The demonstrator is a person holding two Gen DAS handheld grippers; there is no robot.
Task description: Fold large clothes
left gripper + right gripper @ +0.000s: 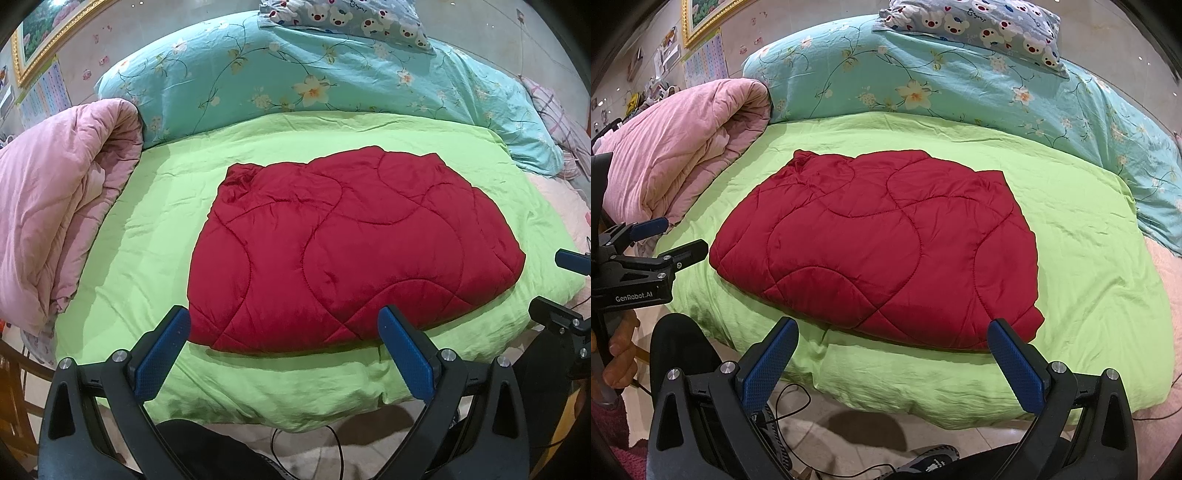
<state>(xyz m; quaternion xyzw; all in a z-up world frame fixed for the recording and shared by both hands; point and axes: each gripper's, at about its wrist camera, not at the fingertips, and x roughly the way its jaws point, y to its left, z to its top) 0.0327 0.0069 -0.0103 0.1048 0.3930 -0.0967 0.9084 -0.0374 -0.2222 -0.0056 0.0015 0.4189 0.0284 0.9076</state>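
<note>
Only the right wrist view shows a hand point(618, 354); both tongs point(284, 332) point(892, 341) gape empty before the folded red quilted garment point(340, 251)

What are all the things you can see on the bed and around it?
quilted garment: one, red, folded flat in the middle of the sheet
sheet: one, light green, spread over the bed
quilt: one, pink, bundled at the left side
duvet: one, turquoise with flowers, heaped behind the sheet
pillow: one, blue-grey with bear faces, on top of the duvet
picture: one, gold frame, on the wall at upper left
cable: black, on the floor
left gripper: one, black with blue pads, open, holding nothing
right gripper: one, same colours, open, holding nothing
</note>
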